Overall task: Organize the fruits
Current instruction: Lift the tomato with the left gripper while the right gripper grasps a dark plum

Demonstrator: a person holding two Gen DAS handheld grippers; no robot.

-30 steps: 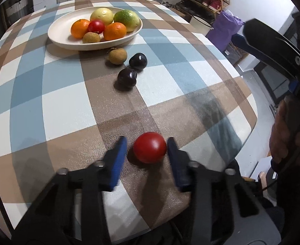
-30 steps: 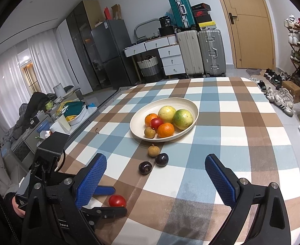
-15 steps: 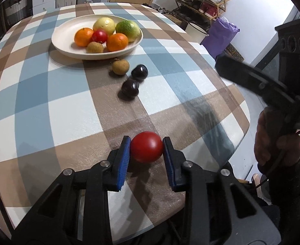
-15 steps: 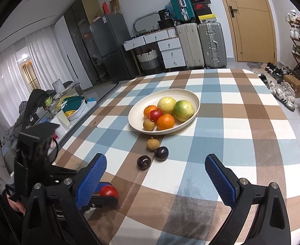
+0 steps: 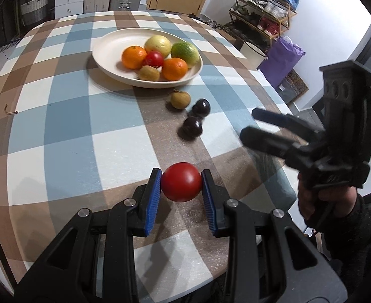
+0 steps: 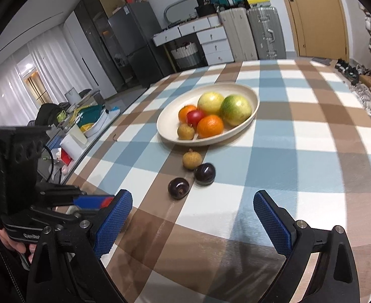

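My left gripper (image 5: 181,184) is shut on a red tomato (image 5: 181,181) and holds it just above the checked tablecloth near the front edge. A cream oval plate (image 5: 109,50) at the far side holds several fruits: oranges, a tomato, a yellow and a green round fruit, a small brown one. A brown longan (image 5: 180,100) and two dark plums (image 5: 201,106) (image 5: 192,126) lie on the cloth between plate and tomato. My right gripper (image 6: 191,209) is open and empty, hovering over the near table edge; the plums (image 6: 178,188) lie ahead of it. The plate also shows here (image 6: 255,101).
The round table's edge curves close on the right (image 5: 281,192). The right gripper's body (image 5: 337,131) hangs beside the table in the left wrist view. A shoe rack (image 5: 266,25), purple bag (image 5: 281,60), suitcases (image 6: 251,35) and fridge (image 6: 132,43) stand around the room.
My left gripper closed on the red tomato and lifted it slightly, moving toward the plate. The right gripper stayed open and drifted closer over the table.
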